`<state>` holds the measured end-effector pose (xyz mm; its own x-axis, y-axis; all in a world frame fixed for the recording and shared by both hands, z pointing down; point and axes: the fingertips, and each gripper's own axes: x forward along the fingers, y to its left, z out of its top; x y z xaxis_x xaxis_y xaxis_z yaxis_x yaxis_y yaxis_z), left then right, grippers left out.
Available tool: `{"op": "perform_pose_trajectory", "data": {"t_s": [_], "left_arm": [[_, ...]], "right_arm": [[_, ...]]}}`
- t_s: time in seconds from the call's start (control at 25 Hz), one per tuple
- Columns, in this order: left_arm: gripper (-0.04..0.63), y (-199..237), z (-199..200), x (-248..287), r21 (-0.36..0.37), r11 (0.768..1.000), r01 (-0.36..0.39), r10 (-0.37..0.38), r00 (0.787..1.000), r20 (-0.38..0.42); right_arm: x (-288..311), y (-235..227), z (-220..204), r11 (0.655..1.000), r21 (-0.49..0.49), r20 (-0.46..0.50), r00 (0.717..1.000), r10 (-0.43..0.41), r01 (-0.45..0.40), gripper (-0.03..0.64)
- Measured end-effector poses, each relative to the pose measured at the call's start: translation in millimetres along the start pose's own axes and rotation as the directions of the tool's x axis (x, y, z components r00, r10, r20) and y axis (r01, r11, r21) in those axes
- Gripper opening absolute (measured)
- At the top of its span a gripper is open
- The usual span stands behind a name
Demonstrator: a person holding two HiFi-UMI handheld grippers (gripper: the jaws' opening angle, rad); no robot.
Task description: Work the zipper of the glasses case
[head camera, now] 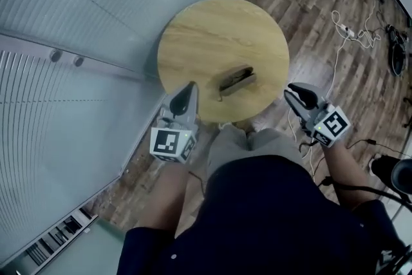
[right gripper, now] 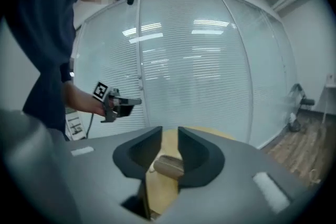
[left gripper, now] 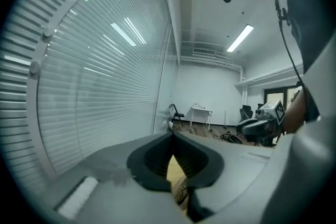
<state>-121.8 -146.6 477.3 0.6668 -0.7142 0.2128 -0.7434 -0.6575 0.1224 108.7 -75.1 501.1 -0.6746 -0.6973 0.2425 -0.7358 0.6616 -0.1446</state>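
Note:
A brown glasses case [head camera: 237, 79] lies on the round wooden table [head camera: 206, 35], towards its near edge; a thin pull or cord trails from its left end. My left gripper [head camera: 188, 92] hovers over the table's near left rim, a short way left of the case, jaws shut and holding nothing. In the left gripper view the left gripper [left gripper: 172, 137] shows its tips meeting, with a sliver of the case [left gripper: 181, 189] beneath. My right gripper [head camera: 295, 95] hangs just off the table's right rim. In the right gripper view the right gripper [right gripper: 169, 134] shows a narrow gap, and the case [right gripper: 169, 166] lies beyond it, untouched.
A glass wall with blinds [head camera: 77, 22] runs along the left and behind the table. White cables [head camera: 347, 29] trail over the wooden floor at the right. The person's legs [head camera: 257, 203] stand close to the table's near edge.

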Motion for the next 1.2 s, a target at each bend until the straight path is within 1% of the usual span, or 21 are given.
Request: {"op": "perform_pose_trajectory", "data": {"t_s": [0.08,0.12,0.2,0.24,0.32,0.4,0.48,0.52,0.56,0.64,0.72,0.8,0.88,1.04,1.12,1.2], "left_arm": [[0.002,7.2,-0.5,14.9,-0.005,1.000,0.029,-0.029,0.999,-0.013],[0.002,10.3,-1.4,21.4,-0.006,0.999,0.037,-0.037,0.999,-0.017],[0.002,15.8,-6.4,30.3,-0.014,0.999,0.031,-0.031,0.999,-0.024],[0.002,18.7,-9.9,33.5,-0.026,0.999,0.020,-0.020,0.999,-0.028],[0.002,24.9,-17.2,41.2,-0.056,0.998,-0.013,0.011,0.999,-0.037],[0.002,28.8,-24.6,50.9,-0.075,0.996,-0.043,0.039,0.998,-0.051],[0.002,29.7,-34.1,60.2,-0.085,0.994,-0.066,0.060,0.996,-0.070],[0.002,30.2,-39.4,64.0,-0.091,0.993,-0.077,0.070,0.994,-0.079],[0.002,31.3,-44.4,67.6,-0.096,0.991,-0.090,0.081,0.993,-0.090],[0.002,36.3,-52.2,74.6,-0.103,0.988,-0.117,0.105,0.988,-0.110],[0.002,41.6,-55.9,81.6,-0.105,0.984,-0.145,0.131,0.983,-0.125],[0.002,41.8,-58.2,85.0,-0.109,0.979,-0.172,0.156,0.978,-0.137],[0.002,40.7,-62.7,84.7,-0.113,0.974,-0.194,0.176,0.973,-0.150],[0.002,50.6,-79.3,82.5,-0.130,0.960,-0.247,0.221,0.957,-0.187],[0.002,51.8,-81.4,80.7,-0.135,0.954,-0.268,0.241,0.952,-0.189],[0.002,52.6,-81.2,77.7,-0.136,0.947,-0.290,0.262,0.946,-0.191]], "right_arm": [[28.6,8.8,-4.0,0.994,0.003,-0.025,0.993,0.113,-0.112,0.229],[41.0,9.2,-10.3,0.989,-0.027,-0.064,0.987,0.146,-0.148,0.265],[58.0,5.6,-29.9,0.974,-0.111,-0.171,0.970,0.175,-0.196,0.267],[64.8,3.1,-39.1,0.967,-0.134,-0.217,0.959,0.183,-0.215,0.267],[78.1,-5.3,-55.2,0.958,-0.136,-0.286,0.936,0.206,-0.252,0.267],[91.7,-18.9,-71.1,0.950,-0.134,-0.333,0.915,0.226,-0.283,0.270],[104.9,-33.6,-89.7,0.936,-0.159,-0.376,0.896,0.236,-0.313,0.298],[111.4,-39.0,-99.9,0.926,-0.177,-0.395,0.886,0.244,-0.334,0.329],[117.9,-42.9,-110.4,0.911,-0.200,-0.411,0.875,0.255,-0.360,0.361],[130.7,-48.1,-130.8,0.866,-0.255,-0.455,0.844,0.284,-0.429,0.404],[143.3,-53.0,-147.8,0.814,-0.300,-0.498,0.810,0.311,-0.498,0.416],[153.7,-56.5,-161.7,0.768,-0.323,-0.529,0.778,0.339,-0.554,0.424],[162.1,-55.5,-174.7,0.726,-0.316,-0.558,0.739,0.377,-0.610,0.425],[180.4,-47.4,-196.5,0.645,-0.273,-0.603,0.649,0.463,-0.713,0.426],[184.0,-42.4,-204.5,0.602,-0.271,-0.628,0.611,0.481,-0.752,0.425],[185.3,-38.7,-211.2,0.569,-0.268,-0.654,0.580,0.485,-0.778,0.424]]}}
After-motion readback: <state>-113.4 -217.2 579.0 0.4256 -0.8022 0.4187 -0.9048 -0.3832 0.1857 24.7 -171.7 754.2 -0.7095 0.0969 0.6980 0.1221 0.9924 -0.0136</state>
